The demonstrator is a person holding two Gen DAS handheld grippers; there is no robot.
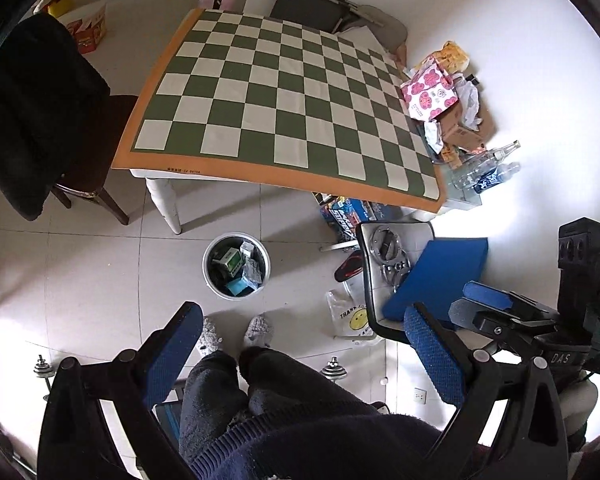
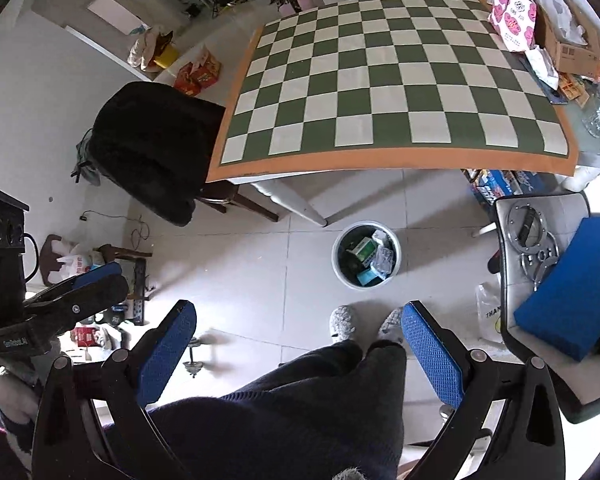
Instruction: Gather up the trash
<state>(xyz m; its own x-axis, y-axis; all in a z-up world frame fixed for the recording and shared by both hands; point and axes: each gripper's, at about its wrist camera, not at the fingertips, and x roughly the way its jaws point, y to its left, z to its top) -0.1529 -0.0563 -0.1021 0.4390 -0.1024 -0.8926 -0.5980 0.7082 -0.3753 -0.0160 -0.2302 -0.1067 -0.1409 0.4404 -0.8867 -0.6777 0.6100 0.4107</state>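
Both hand-held grippers open — left [image 1: 304,344], right [image 2: 300,340], trash bin [image 1: 236,266] below

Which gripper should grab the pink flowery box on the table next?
Probably the right gripper. The pink flowery box sits far right on the table, on that gripper's side; the left gripper would have to reach across. Both are open and empty.

Both wrist cameras look steeply down from above the person's lap, well off the floor. The left view faces the table [image 1: 284,96] from its near-left side, the right view from further right. Both share the table, the bin [image 1: 236,266] and the person's slippers [image 2: 342,320].
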